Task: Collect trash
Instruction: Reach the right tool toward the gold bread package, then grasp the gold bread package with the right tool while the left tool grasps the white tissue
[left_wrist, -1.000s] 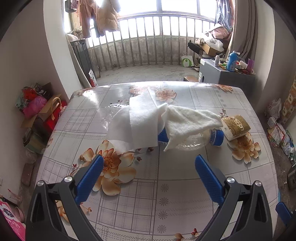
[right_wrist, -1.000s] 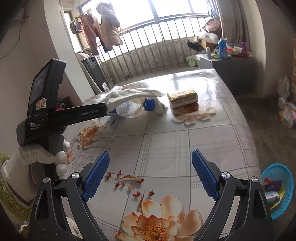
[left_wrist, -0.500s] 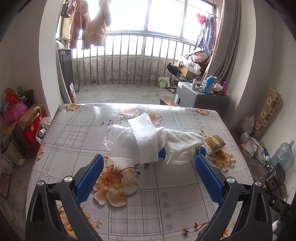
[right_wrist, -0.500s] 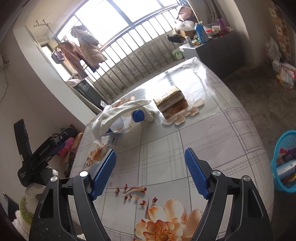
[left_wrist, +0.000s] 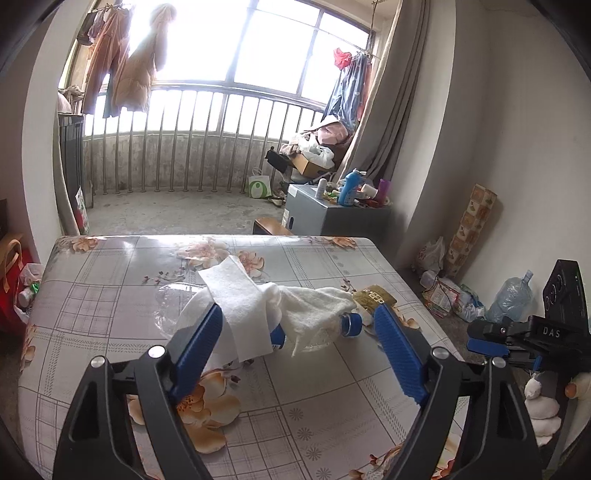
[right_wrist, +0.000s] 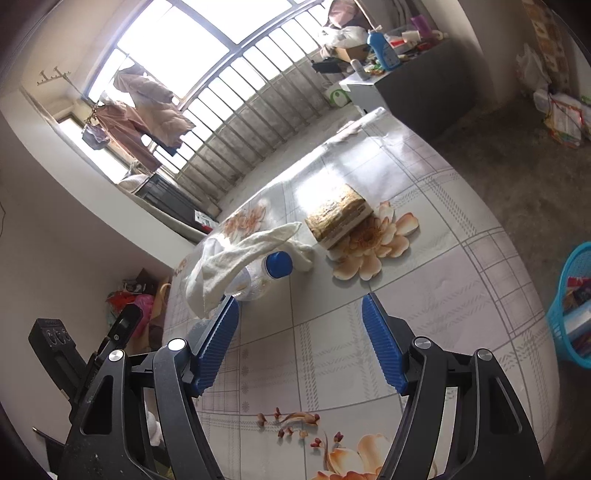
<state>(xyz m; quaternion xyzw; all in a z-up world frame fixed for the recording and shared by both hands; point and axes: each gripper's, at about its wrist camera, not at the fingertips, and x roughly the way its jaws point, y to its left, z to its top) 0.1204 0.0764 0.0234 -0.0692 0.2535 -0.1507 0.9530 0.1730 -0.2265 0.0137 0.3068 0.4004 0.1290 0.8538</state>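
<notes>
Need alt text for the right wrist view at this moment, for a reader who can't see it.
The right claw hangs open and empty over a floral-patterned table, jaws just narrowing. Beyond its tips lie a clear bottle with a blue cap under a white cloth, and a brown-and-gold packet. A blue basket holding rubbish stands on the floor at right.

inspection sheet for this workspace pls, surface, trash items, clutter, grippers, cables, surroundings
surface: table under a floral checked cloth.
job's things: clear plastic bottle with blue cap lying on its side, white cloth and white wipe draped over it; brown packet beside the cap; blue basket on the floor, already holding rubbish.
clutter: bottles and boxes on a grey cabinet.
grippers: left gripper and right gripper both open, nothing between the pads, jaws just been closing.
cables: nothing seen.
surroundings: railed balcony, hanging clothes, bags along the walls.
</notes>
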